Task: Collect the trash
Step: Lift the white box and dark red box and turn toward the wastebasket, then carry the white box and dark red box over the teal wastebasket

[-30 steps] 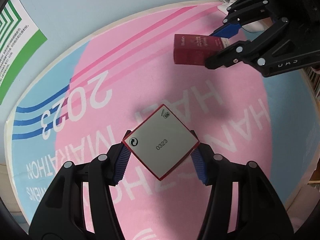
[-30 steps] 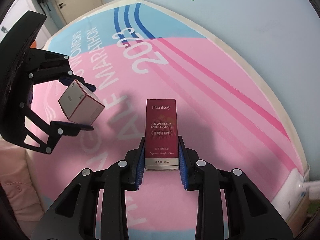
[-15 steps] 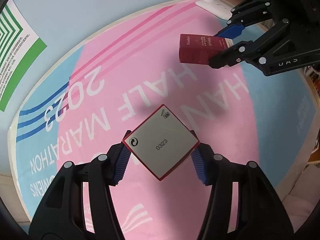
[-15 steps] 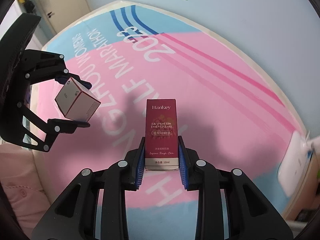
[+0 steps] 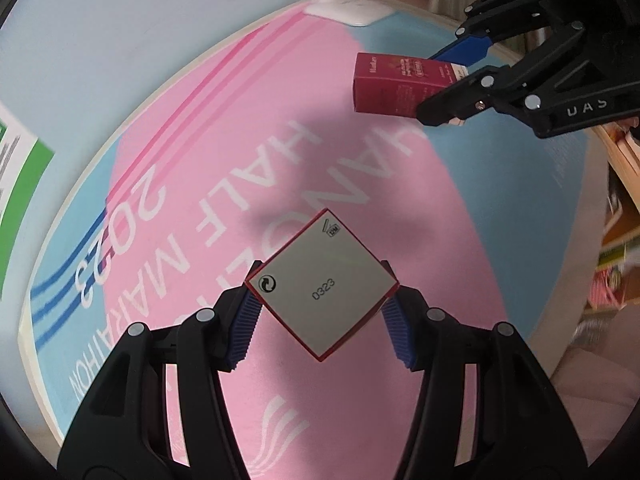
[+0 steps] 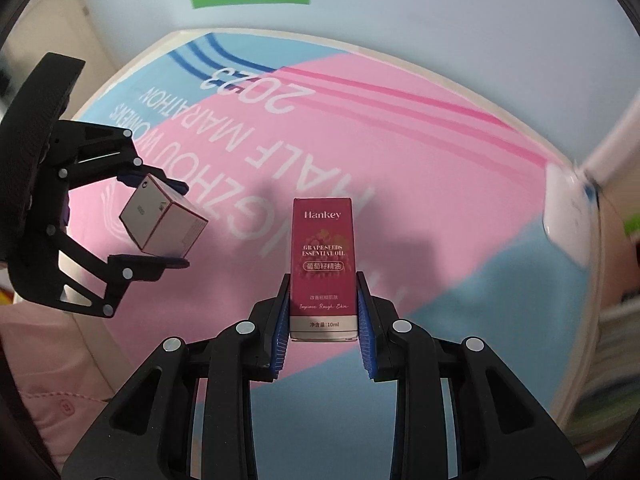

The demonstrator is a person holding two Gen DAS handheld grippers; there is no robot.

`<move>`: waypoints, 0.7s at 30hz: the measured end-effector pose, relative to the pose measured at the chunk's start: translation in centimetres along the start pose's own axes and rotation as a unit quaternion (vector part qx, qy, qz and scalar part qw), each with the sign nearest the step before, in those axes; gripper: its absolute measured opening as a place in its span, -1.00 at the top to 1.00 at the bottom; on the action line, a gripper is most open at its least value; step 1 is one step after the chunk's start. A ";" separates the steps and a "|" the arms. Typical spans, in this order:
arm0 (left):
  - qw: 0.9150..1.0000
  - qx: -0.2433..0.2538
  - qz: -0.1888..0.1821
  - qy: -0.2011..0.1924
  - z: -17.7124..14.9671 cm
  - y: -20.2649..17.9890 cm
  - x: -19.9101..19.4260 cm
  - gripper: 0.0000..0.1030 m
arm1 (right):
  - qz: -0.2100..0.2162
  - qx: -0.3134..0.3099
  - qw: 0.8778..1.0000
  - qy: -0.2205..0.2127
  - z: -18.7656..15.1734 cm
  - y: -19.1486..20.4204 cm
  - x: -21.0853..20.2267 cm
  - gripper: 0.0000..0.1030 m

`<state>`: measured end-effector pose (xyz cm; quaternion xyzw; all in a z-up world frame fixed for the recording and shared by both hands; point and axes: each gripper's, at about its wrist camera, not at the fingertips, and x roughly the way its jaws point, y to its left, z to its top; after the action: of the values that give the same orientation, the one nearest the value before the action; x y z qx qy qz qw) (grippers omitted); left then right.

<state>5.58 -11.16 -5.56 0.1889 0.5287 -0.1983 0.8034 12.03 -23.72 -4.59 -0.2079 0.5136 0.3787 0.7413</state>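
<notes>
- Left wrist view: the left gripper [image 5: 320, 312] has a small cube-ish box [image 5: 322, 288] pinched corner to corner between its blue pads [image 5: 244, 330], so the box sits like a diamond right at the jaw tips. Its pale face points at the camera with "0323", a little round logo and a red edge, detail you only get from this side. Jaws are about half spread and clamped on the box.
- Same view, top right: the right gripper [image 5: 452, 80] comes in from the side holding a dark red carton [image 5: 394, 84] by one end, with most of the carton sticking out past the jaws toward the left of the picture. Both boxes hang above the pink and blue marathon mat [image 5: 192, 184].
- Right wrist view: now the carton [image 6: 323, 264] is front and centre, and you can read "Hankey" and "grapeseeds essential oil" on it. The right gripper [image 6: 323, 316] has its jaws narrow, squeezing the carton's bottom end, with the rest poking out beyond the tips.
- Same view, off to the left: the left gripper [image 6: 160, 222] with the box [image 6: 162, 218] seen from the side, showing three faces. The two grippers are apart, not touching. Blurry white thing [image 6: 568, 208] at the mat's right edge; can't tell what it is.
</notes>
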 end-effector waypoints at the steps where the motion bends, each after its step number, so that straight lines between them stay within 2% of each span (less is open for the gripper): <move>1: 1.000 0.008 -0.004 -0.002 -0.2 -0.2 -0.2 -0.03 | -0.006 0.011 1.000 0.001 -0.6 0.5 -0.2 0.42; 10: 0.995 0.094 -0.043 -0.015 -3.6 -1.7 -1.1 -0.03 | -0.050 0.103 0.993 0.001 -4.9 5.2 -1.7 0.42; 21: 0.973 0.209 -0.091 -0.021 -7.2 -6.0 -2.8 -0.03 | -0.103 0.229 0.968 -0.010 -11.8 11.0 -4.2 0.42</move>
<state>-4.16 -12.23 -6.19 0.2992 0.4733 -0.3806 0.7359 -4.40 -26.46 -4.43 -0.0801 0.5550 0.1749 0.8093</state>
